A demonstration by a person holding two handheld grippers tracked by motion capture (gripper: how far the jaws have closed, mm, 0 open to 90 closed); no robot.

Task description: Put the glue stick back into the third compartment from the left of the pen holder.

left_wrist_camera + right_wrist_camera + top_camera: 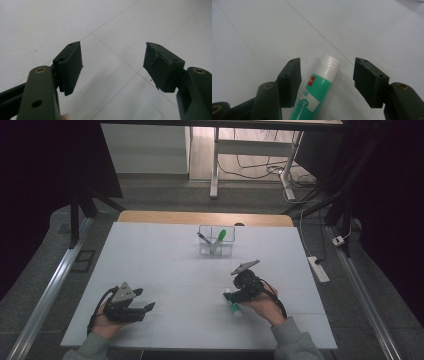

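We see the right gripper (231, 296) low over the white table (165, 265), at about five o'clock from the table's middle in the high view, held in a hand (265, 306) that comes in from the bottom edge. Its jaws stand spread, with a green-and-white glue stick (317, 87) lying between them on the table. In the right gripper view the stick's white end points toward twelve o'clock and a little to one o'clock; the left pad is just beside the stick's green body, whether touching we cannot tell, and the right pad stands clear of it with bare table between. In the high view the glue stick (234, 308) shows as a short green and white piece under the gripper, just at the fingers. The left gripper (145, 309) sits at about seven o'clock on the table, well apart from the right one, held in the other hand (107, 320). Its jaws too stand spread wide, and in the left gripper view nothing but the seamed white tabletop lies between them. At twelve o'clock, near the far edge, stands a clear holder (216, 243) with two compartments; a green marker (219, 239) leans in it, and a darker pen (203, 238) leans beside that, toward the holder's left part.
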